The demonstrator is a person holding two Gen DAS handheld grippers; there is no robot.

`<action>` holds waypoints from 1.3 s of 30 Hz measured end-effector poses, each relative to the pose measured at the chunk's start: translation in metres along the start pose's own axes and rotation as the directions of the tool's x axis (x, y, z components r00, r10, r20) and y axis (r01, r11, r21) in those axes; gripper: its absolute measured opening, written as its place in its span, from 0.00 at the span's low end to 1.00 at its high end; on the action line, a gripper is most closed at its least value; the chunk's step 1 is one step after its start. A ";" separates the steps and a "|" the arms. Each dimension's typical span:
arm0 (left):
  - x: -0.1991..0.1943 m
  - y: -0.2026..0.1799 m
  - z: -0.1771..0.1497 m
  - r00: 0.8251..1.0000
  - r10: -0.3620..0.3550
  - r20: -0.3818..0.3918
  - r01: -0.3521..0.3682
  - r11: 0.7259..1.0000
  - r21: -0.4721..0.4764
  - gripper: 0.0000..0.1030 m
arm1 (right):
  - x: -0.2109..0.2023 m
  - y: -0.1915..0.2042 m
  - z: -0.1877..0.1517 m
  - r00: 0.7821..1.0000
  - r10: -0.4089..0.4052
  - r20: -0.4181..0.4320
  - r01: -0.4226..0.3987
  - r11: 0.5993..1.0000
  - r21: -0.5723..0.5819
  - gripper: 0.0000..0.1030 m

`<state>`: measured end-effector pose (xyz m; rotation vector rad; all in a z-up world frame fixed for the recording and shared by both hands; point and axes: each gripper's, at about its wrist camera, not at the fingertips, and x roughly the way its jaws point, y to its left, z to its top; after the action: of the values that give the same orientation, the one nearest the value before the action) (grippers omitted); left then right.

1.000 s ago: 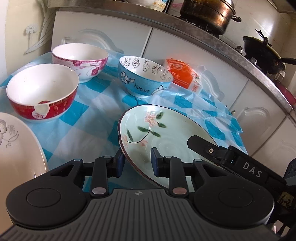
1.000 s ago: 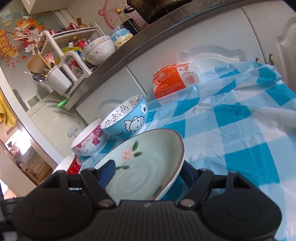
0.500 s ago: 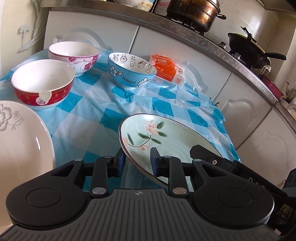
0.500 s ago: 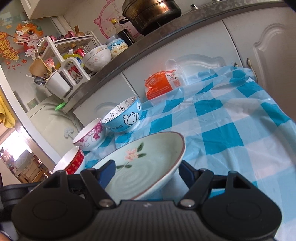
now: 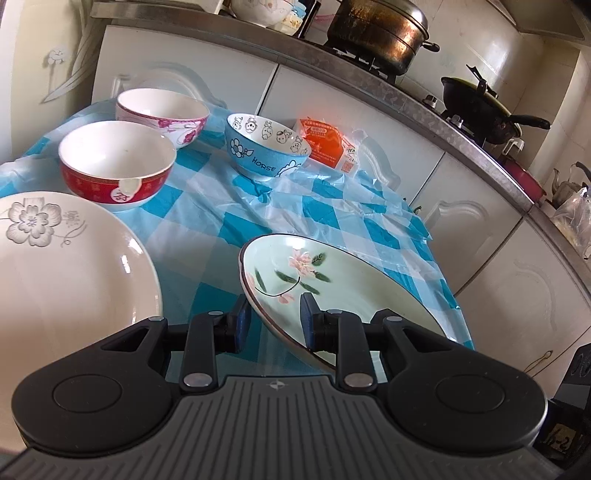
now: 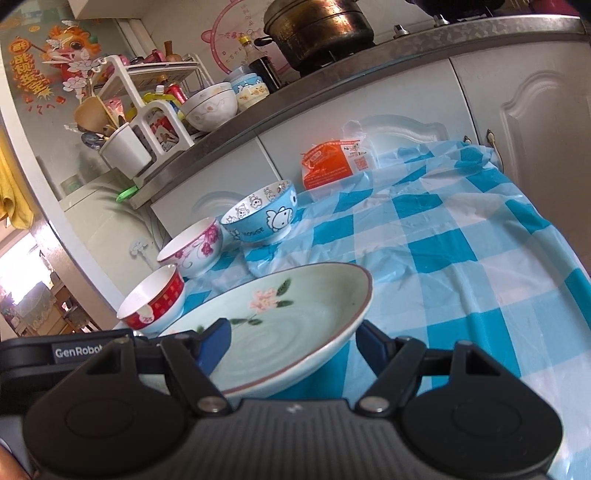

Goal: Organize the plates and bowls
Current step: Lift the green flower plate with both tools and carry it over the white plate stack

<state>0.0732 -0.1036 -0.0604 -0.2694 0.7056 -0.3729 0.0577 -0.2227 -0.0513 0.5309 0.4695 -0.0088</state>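
A pale green plate (image 5: 332,280) with a pink flower hangs tilted above the blue-checked tablecloth (image 5: 236,206). My left gripper (image 5: 275,325) is shut on its near left rim. In the right wrist view the same green plate (image 6: 295,325) lies across my right gripper (image 6: 291,338), one pad over the inside and the other under the rim, gripping it. A large white plate (image 5: 66,266) with a grey flower lies at the left. Behind stand a red bowl (image 5: 114,166), a pink-flowered bowl (image 5: 162,114) and a blue cartoon bowl (image 5: 266,147).
An orange packet (image 5: 325,142) leans against the white cabinets (image 5: 362,122) behind the table. The counter above carries a metal pot (image 5: 376,33) and a black wok (image 5: 476,107). A dish rack (image 6: 147,110) with bowls stands on the counter's left end. The table's right edge drops off.
Both grippers have drawn back from the bowls and risen slightly, carrying the green plate together. The white plate has come further into the left wrist view.
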 end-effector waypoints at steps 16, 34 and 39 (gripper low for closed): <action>-0.068 0.048 0.010 0.995 -0.004 0.101 0.008 0.999 -0.040 0.28 | -0.017 0.076 -0.006 0.999 0.047 0.028 -0.043 0.992 -0.115 0.73; -0.099 0.121 0.004 0.978 0.165 0.130 -0.146 0.979 -0.146 0.27 | 0.023 0.167 -0.041 0.984 0.149 -0.096 -0.169 0.951 -0.259 0.73; -0.098 0.131 0.002 0.977 0.176 0.121 -0.155 0.975 -0.158 0.27 | 0.031 0.175 -0.050 0.983 0.136 -0.125 -0.167 0.944 -0.283 0.72</action>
<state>0.0376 0.0562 -0.0494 -0.3703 0.6184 -0.1412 0.0865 -0.0439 -0.0178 0.2748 0.5197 0.2345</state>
